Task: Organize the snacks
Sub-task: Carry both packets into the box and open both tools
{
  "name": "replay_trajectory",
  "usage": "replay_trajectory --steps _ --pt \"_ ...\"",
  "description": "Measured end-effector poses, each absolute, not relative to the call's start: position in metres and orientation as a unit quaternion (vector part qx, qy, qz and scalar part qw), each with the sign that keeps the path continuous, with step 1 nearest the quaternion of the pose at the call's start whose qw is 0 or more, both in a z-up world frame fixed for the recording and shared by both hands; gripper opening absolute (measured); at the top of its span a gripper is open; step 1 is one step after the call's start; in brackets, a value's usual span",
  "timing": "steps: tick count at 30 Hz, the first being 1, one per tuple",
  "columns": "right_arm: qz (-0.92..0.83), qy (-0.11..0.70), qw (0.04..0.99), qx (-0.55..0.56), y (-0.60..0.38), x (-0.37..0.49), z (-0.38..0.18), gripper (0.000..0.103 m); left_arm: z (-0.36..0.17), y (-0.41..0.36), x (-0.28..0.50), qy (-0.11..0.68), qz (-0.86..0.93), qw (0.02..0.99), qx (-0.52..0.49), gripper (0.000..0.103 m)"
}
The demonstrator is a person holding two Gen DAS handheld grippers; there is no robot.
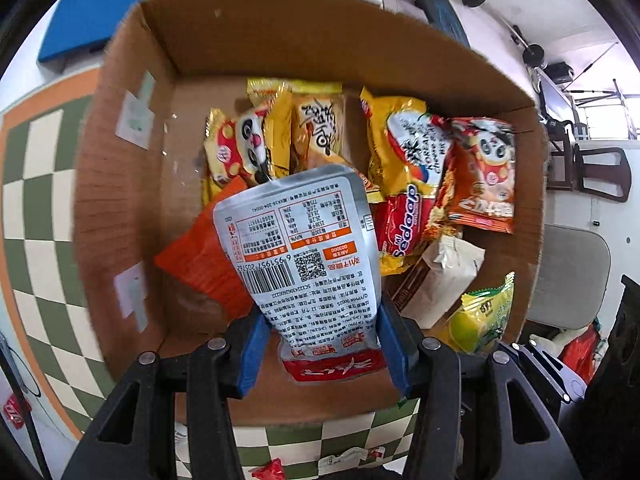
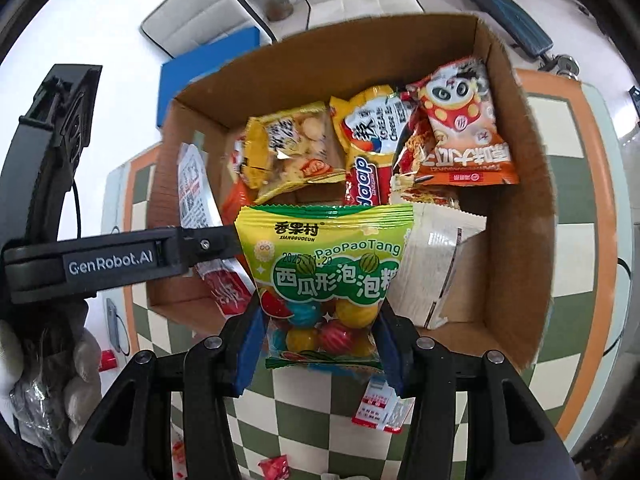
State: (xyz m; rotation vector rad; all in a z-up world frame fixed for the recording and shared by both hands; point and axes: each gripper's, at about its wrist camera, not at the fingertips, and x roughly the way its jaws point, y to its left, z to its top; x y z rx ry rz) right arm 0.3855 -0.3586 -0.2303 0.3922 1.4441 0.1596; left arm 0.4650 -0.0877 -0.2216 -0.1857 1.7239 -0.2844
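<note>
While the cardboard box (image 1: 120,152) ahead of both grippers already holds most packets — Sedaap noodles (image 1: 400,224), panda snack bags (image 1: 486,172), a white carton (image 1: 444,280) — the job looks mostly done. The left gripper (image 1: 322,344) clamps a silver pouch (image 1: 304,240) over the box; the right gripper (image 2: 320,344) clenches the watermelon bubble-gum bag (image 2: 326,268) at its near rim. Small sachets (image 2: 380,408) below the right gripper, on the checkered cloth (image 2: 304,408), remain — likely next.

Both views are bright and evenly daylit, with washed-out white toward 2 o'clock in the left view. Fisheye distortion bends the edges; black vignetting rings both frames. Slight blur softens the cardboard box (image 1: 304,40) rim.
</note>
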Motion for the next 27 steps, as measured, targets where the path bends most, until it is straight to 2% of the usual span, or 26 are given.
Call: replay_trajectory --steps 7,9,10,11,12,13,18,22,27 --pt "0.077 0.683 0.703 0.181 -0.362 0.399 -0.255 0.056 -0.241 -0.09 0.465 0.777 -0.12 0.611 -0.095 0.056" --pt "0.075 0.688 0.699 0.183 -0.363 0.402 -0.26 0.07 -0.242 -0.091 0.464 0.775 -0.122 0.612 -0.098 0.059" --pt "0.076 0.686 0.7 0.183 -0.364 0.403 -0.26 0.082 -0.241 -0.09 0.464 0.773 -0.123 0.614 -0.1 0.067" --pt "0.078 0.684 0.702 0.182 -0.364 0.405 -0.259 0.088 -0.241 -0.089 0.464 0.771 -0.122 0.616 -0.101 0.074" --pt "0.077 0.683 0.704 0.18 -0.365 0.406 -0.258 0.089 -0.239 -0.088 0.464 0.768 -0.119 0.621 -0.1 0.085" --pt "0.074 0.682 0.706 0.178 -0.365 0.406 -0.256 0.089 -0.237 -0.088 0.464 0.764 -0.114 0.628 -0.096 0.088" --pt "0.068 0.678 0.715 0.156 -0.362 0.408 -0.248 0.089 -0.225 -0.084 0.462 0.752 -0.103 0.646 -0.087 0.091" --pt "0.059 0.668 0.725 0.159 -0.365 0.404 -0.242 0.095 -0.212 -0.077 0.456 0.737 -0.11 0.662 -0.082 0.094" --pt "0.038 0.65 0.745 0.145 -0.367 0.389 -0.227 0.095 -0.176 -0.059 0.432 0.681 -0.094 0.724 -0.052 0.094"
